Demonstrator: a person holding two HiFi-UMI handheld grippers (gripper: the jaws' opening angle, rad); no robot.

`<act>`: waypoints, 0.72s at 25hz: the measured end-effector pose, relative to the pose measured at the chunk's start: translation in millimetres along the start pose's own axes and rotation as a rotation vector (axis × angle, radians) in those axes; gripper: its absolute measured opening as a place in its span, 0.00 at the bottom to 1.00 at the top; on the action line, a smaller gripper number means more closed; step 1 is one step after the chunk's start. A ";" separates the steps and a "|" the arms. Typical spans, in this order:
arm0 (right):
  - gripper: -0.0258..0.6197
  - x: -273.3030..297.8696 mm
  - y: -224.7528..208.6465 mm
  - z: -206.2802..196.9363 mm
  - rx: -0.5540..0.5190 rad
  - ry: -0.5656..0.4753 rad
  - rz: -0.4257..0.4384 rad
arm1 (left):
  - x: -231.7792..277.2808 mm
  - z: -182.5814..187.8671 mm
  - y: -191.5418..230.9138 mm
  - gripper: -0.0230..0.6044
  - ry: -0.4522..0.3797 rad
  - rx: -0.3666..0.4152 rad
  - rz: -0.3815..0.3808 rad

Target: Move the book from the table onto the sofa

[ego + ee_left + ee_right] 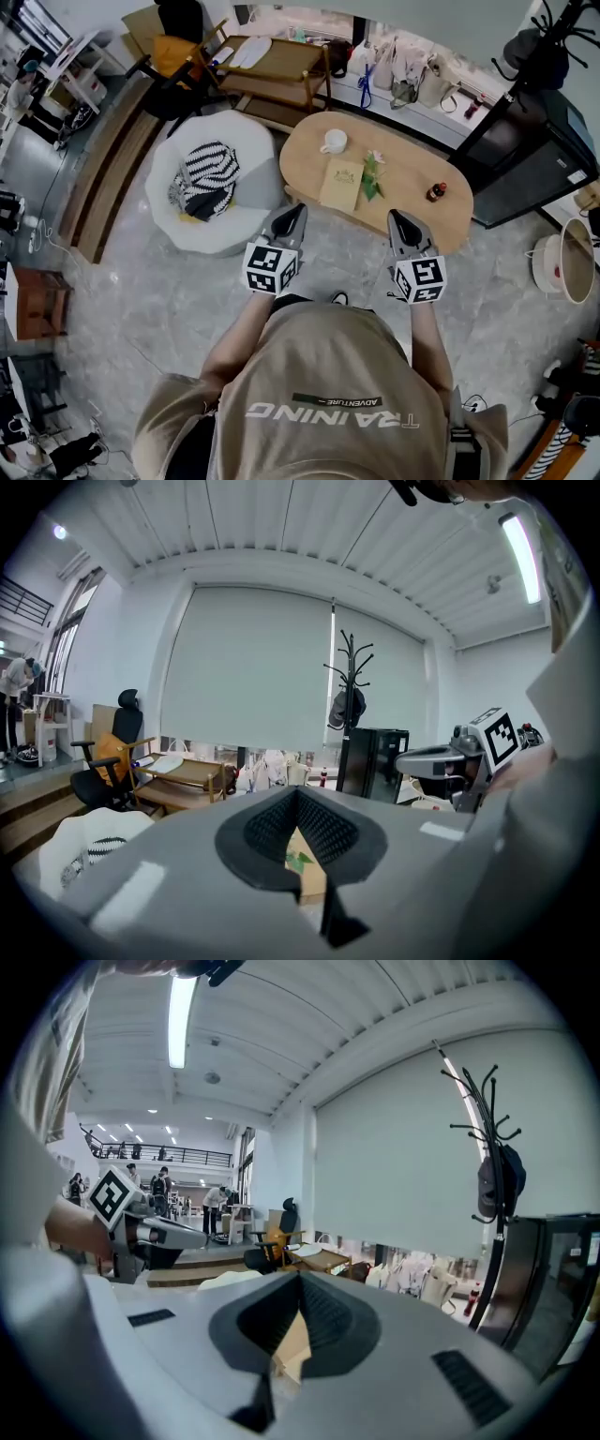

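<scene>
The tan book (342,183) lies flat on the oval wooden table (412,173), near its front edge. The white sofa (234,150), a round soft seat holding a striped cushion (204,178), stands just left of the table. My left gripper (299,210) is shut and empty, hanging short of the table's front edge, left of the book. My right gripper (397,217) is also shut and empty, at the front edge, right of the book. In the left gripper view the shut jaws (298,795) frame a sliver of the book (307,866).
On the table stand a white mug (333,142), a small green plant (372,174) beside the book and a dark little bottle (436,191). A wooden trolley (272,70) and an office chair (173,52) stand behind. A black cabinet (530,159) and coat stand are at right.
</scene>
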State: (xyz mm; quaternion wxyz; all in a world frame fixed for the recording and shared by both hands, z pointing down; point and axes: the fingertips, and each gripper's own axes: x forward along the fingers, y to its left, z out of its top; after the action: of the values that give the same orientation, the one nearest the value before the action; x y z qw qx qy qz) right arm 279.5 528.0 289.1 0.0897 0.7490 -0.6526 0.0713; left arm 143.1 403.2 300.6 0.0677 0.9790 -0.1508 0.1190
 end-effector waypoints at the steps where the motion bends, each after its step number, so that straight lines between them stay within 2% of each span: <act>1: 0.05 3.7 -3.5 0.8 -0.002 -0.004 0.005 | 3.6 0.1 0.7 0.05 0.002 0.001 0.002; 8: 0.05 24.9 -17.3 -1.0 0.023 -0.014 0.031 | 27.0 -3.3 5.9 0.05 0.017 0.007 0.007; 12: 0.05 43.2 -17.3 -9.7 0.037 0.024 0.031 | 39.2 -2.0 21.1 0.05 0.019 -0.011 -0.001; 18: 0.05 93.6 -33.5 -2.1 0.030 0.056 -0.012 | 74.9 0.7 69.2 0.05 0.030 -0.037 -0.032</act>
State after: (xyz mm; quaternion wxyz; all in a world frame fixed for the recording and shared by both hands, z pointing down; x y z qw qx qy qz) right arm 325.6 442.6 310.7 0.0975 0.7519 -0.6441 0.1015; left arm 191.0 316.7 325.7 0.0898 0.9781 -0.1360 0.1297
